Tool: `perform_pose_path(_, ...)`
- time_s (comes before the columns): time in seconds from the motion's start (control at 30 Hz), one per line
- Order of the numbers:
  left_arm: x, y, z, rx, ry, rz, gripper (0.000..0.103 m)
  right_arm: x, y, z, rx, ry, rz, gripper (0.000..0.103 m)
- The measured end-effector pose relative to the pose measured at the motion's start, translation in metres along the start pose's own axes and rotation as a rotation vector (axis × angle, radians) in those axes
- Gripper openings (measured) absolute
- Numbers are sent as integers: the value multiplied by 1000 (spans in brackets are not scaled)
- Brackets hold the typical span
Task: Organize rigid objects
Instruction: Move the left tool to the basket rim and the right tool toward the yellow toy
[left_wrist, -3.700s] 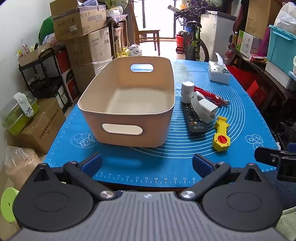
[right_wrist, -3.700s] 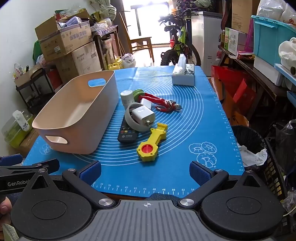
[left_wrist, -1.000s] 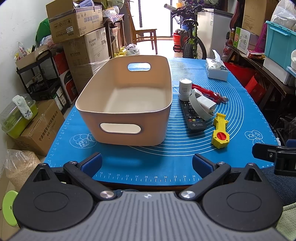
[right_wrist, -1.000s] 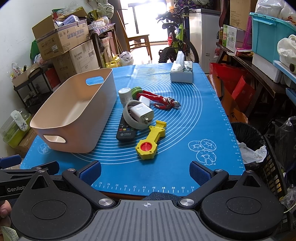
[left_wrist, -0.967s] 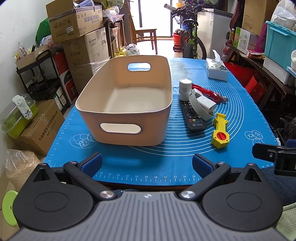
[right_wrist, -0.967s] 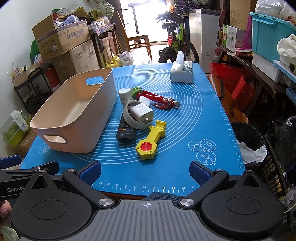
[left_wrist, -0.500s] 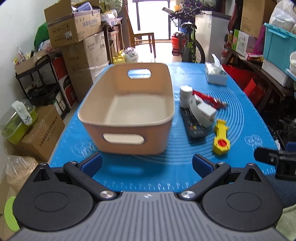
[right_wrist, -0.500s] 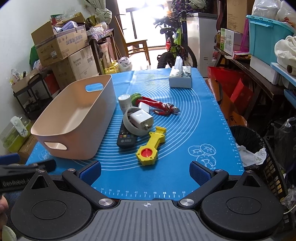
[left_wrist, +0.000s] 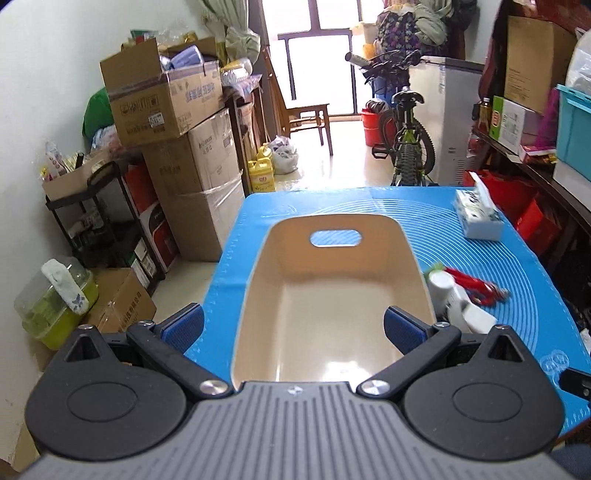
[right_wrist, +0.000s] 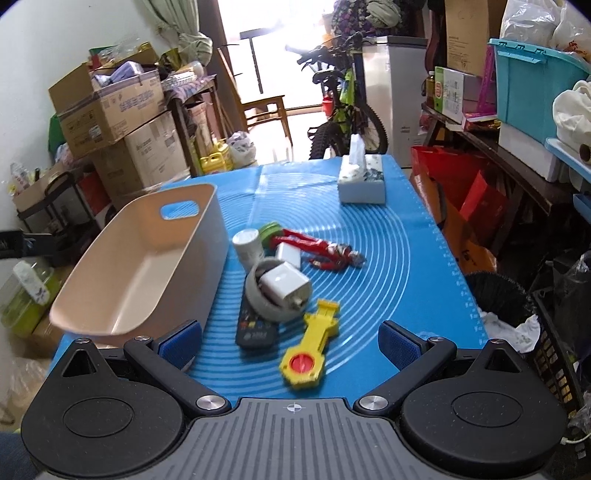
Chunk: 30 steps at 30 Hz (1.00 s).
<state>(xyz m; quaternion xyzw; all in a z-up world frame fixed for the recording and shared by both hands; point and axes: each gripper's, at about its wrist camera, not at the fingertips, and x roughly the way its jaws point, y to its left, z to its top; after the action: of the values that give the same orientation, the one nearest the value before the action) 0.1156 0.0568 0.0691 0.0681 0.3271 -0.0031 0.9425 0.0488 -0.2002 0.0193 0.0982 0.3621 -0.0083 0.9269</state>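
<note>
An empty beige bin (left_wrist: 332, 295) (right_wrist: 147, 273) stands on the blue mat (left_wrist: 480, 258) (right_wrist: 388, 258). To its right lies a heap: a yellow tool with a red button (right_wrist: 310, 350), a black remote (right_wrist: 255, 328), a white charger (right_wrist: 284, 286) in a grey ring, a white bottle (right_wrist: 248, 242) (left_wrist: 441, 284), a green lid (right_wrist: 269, 230) and a red figure (right_wrist: 321, 249) (left_wrist: 476, 284). My left gripper (left_wrist: 293, 328) is open above the bin's near end. My right gripper (right_wrist: 290, 341) is open, just short of the yellow tool.
A tissue box (left_wrist: 478, 216) (right_wrist: 362, 181) stands at the mat's far right. Stacked cardboard boxes (left_wrist: 177, 140) and a black shelf rack (left_wrist: 99, 221) line the left wall. A bicycle (right_wrist: 343, 122) stands beyond the table. A black waste bin (right_wrist: 506, 306) sits at the right.
Both grippers have risen and moved forward over the table. The left one now looks down into the bin; the right one has closed in on the heap. Both stay open.
</note>
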Motion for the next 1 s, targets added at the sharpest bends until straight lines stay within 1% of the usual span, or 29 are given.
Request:
perform_pose_path(0.07, 13, 12, 9, -19, 17, 11, 102, 10, -2, 8, 23, 0, -15, 101)
perform_pose_path(0.17, 34, 31, 22, -77, 60, 55, 102, 28, -9, 17, 74, 6, -37, 101)
perform_pose_path(0.23, 47, 41, 26, -112, 76, 69, 102, 40, -12, 20, 83, 12, -62, 101)
perform_pose_path(0.33, 64, 53, 21, -154, 102, 56, 102, 58, -14, 24, 74, 32, -108, 101)
perform_pose_path(0.37, 71, 56, 17, -158, 121, 46, 102, 63, -15, 25, 71, 37, -121, 101)
perform_pose_path(0.43, 84, 57, 9, -138, 156, 54, 101, 73, -16, 27, 73, 45, -134, 101)
perform_pose_path(0.47, 90, 59, 6, -126, 169, 54, 99, 78, -17, 27, 73, 51, -143, 101)
perform_pose_path(0.5, 95, 59, 2, -121, 185, 42, 88, 83, -17, 27, 71, 59, -150, 101)
perform_pose_path(0.53, 100, 60, -1, -122, 203, 23, 84, 87, -17, 26, 67, 67, -156, 101)
perform_pose_path(0.6, 110, 62, -6, -129, 229, -1, 84, 96, -17, 25, 60, 88, -166, 101)
perform_pose_path(0.7, 120, 61, -10, -108, 263, 4, 84, 109, -19, 20, 65, 136, -180, 101)
perform_pose_path(0.77, 125, 64, -12, -119, 278, -12, 81, 118, -21, 16, 68, 169, -189, 101)
perform_pose_path(0.83, 129, 64, -11, -129, 292, -39, 75, 124, -20, 13, 61, 191, -206, 101)
perform_pose_path(0.97, 138, 57, -13, -94, 318, -68, 70, 130, -20, 8, 62, 214, -216, 101)
perform_pose_path(1.0, 140, 55, -14, -83, 326, -77, 65, 132, -19, 7, 65, 222, -211, 101)
